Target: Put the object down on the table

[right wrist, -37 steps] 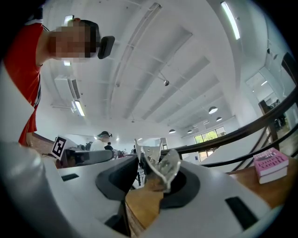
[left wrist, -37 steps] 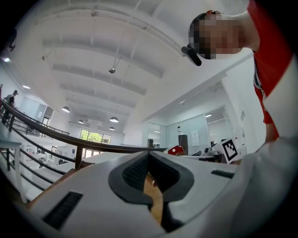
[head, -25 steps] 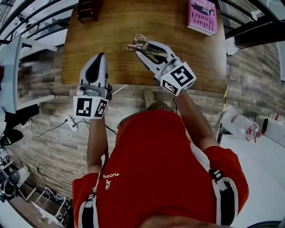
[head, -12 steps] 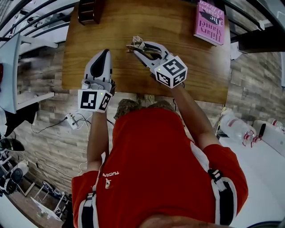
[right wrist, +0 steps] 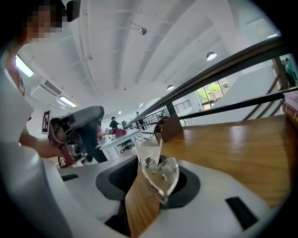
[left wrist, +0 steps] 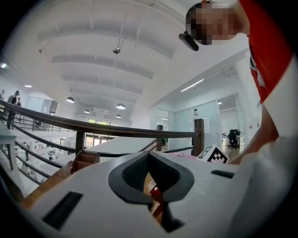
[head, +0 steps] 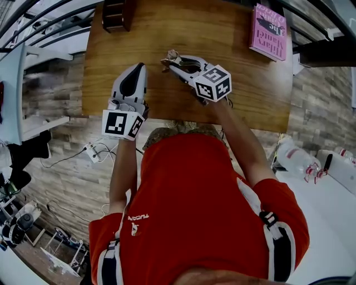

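Over the bench [head: 167, 28], the right gripper [head: 176, 62], jaws clamped on the clear plastic object [right wrist: 160, 179], should lower it to contact before releasing, while the left gripper [head: 138, 70] holds its jaws together.

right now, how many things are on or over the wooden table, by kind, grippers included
pink hardcover book: 1
dark brown wooden box: 1
clear plastic packet, clamped in the right gripper: 1
white two-jaw grippers, with the left gripper: 2
total: 5
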`<state>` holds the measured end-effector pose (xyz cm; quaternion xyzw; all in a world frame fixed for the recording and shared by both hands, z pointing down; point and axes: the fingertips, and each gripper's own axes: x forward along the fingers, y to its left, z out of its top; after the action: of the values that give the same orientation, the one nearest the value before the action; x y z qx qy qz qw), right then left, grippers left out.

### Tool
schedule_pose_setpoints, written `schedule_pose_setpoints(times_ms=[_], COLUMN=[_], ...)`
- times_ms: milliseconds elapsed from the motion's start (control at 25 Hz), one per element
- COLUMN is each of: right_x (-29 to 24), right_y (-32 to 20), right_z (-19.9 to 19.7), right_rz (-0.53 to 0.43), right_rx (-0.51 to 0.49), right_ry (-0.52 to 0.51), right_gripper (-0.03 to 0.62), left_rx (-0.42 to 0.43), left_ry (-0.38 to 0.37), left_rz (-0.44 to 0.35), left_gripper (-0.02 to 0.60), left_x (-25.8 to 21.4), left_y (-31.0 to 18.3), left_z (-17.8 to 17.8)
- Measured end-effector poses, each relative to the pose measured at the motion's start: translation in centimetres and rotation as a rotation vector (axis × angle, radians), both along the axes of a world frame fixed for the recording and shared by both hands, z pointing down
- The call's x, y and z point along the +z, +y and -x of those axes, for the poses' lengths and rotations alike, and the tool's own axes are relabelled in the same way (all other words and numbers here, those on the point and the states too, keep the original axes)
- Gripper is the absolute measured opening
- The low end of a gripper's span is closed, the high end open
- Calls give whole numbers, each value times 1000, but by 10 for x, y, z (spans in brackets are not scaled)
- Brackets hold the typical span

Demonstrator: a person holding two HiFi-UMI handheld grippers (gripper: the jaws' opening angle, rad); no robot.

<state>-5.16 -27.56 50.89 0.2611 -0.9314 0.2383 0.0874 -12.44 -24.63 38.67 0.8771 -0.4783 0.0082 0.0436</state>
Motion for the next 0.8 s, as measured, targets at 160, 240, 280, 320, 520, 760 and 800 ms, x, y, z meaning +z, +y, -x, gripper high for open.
schedule_pose_setpoints(times_ms=[160, 240, 280, 320, 520, 760, 800], right_x=[12, 16, 17, 18, 22, 24, 25], right_y=[-3, -6, -8, -10, -21, -34, -35], right_z=[5, 5, 4, 3, -6, -22, -23], right_rz=[42, 53, 54, 52, 55, 63, 62], right_rx=[-24, -19, -14, -9, 31, 82, 83], right_ry=[24, 33, 39, 48, 80, 81, 86], right_gripper=[161, 163, 164, 166, 209, 221, 221], left_rx=[0, 0, 0, -1, 7, 24, 30], left_ry=[1, 1, 0, -1, -3, -11, -14], left_rz=[14, 19, 22, 24, 28, 35, 34], left_gripper=[9, 9, 9, 9, 9, 9, 9], left_x=[6, 8, 10, 10, 12, 15, 15], left_y=[-1, -2, -3, -3, -3, -6, -7], left_z=[4, 6, 7, 8, 9, 7, 5])
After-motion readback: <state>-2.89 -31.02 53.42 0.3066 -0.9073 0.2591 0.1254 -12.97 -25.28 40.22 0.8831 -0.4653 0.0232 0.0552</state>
